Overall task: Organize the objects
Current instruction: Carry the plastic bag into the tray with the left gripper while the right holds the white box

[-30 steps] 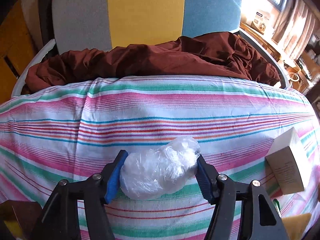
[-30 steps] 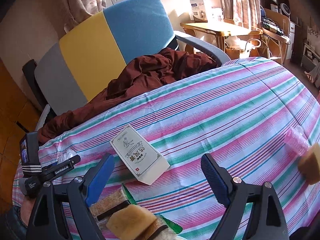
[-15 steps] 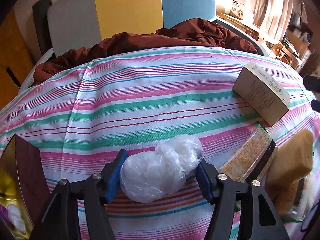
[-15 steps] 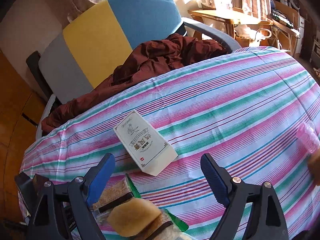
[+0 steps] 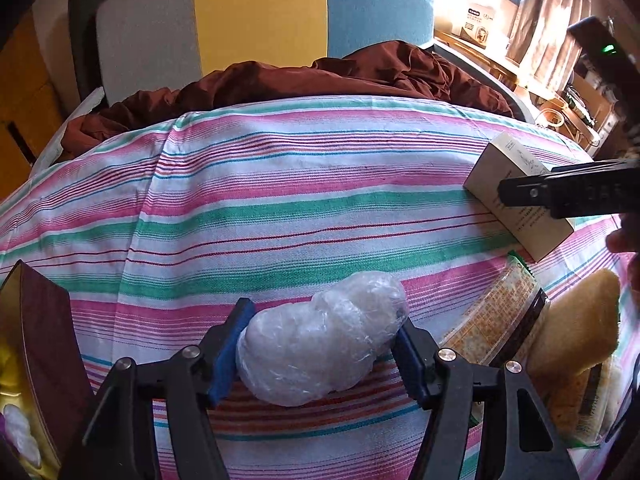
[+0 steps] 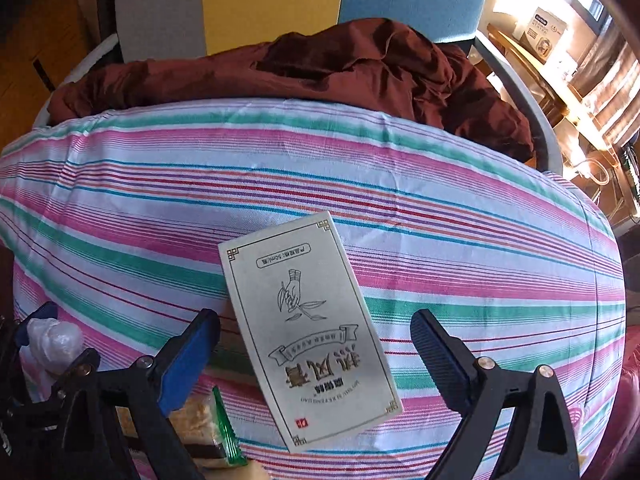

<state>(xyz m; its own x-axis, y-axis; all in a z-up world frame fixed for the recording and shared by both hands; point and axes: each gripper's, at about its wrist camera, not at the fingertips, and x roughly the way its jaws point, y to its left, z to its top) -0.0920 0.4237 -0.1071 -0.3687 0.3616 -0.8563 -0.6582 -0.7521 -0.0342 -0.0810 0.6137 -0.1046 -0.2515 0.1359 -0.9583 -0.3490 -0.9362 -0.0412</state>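
A clear plastic-wrapped white bundle [image 5: 320,356] is held just over the striped cloth [image 5: 280,208], and my left gripper [image 5: 322,318] is shut on it, a blue pad pressing each end. In the right wrist view, the white printed box [image 6: 332,384] lies flat on the cloth between the fingers of my right gripper [image 6: 314,316]. Its jaws are opening and neither pad touches the box. The same box [image 5: 500,168] shows at the right of the left wrist view, partly behind a black arm of the right gripper.
Wrapped snack packs [image 5: 500,320] and a tan spongy piece [image 5: 572,320] lie right of the bundle. A maroon and gold box [image 5: 40,340] stands open at the left edge. Behind the table, a brown cloth [image 6: 320,64] lies on a grey, yellow and blue chair [image 6: 272,0].
My right gripper has sunk and rolled until the white box lies between its jaws. The left gripper carried the bundle sideways towards the maroon box, then kept still.
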